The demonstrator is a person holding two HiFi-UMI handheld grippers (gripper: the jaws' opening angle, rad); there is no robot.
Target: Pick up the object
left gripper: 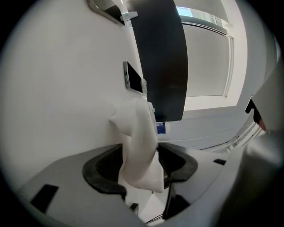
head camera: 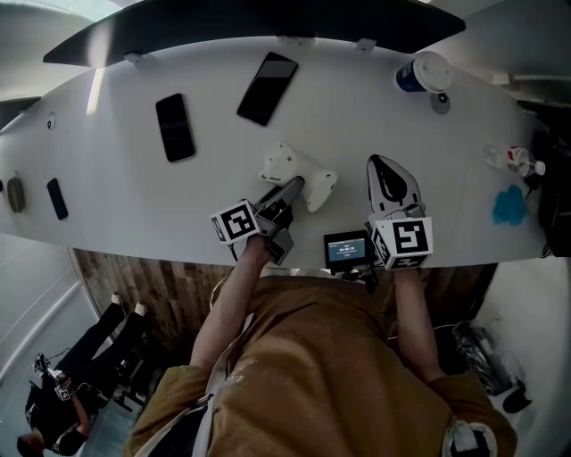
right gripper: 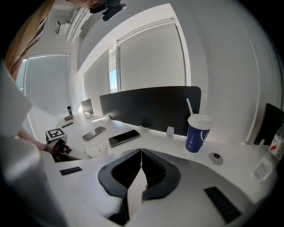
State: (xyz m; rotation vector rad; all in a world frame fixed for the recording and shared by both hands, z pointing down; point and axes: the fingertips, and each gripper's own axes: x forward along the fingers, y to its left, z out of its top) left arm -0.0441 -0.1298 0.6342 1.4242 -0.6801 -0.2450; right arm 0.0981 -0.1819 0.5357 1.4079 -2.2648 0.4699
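A white, lumpy plastic object point(head camera: 284, 164) sits near the table's front edge in the head view. My left gripper point(head camera: 287, 190) comes at it from the near side and is shut on it. In the left gripper view the white object point(left gripper: 138, 142) fills the gap between the two dark jaw pads and sticks out past them. Whether it rests on the table or is lifted is not clear. My right gripper point(head camera: 391, 181) lies to the object's right, apart from it, shut with nothing between its jaws point(right gripper: 141, 165). The object point(right gripper: 96, 151) shows small at left in the right gripper view.
On the white table point(head camera: 116, 192) lie two black phones point(head camera: 175, 127) point(head camera: 267, 87) and a small dark device point(head camera: 56, 198) at the left. A blue lidded cup point(head camera: 423, 73), a bottle point(head camera: 513, 159) and a blue patch point(head camera: 509, 206) are at the right. A black partition point(head camera: 268, 22) lines the far edge.
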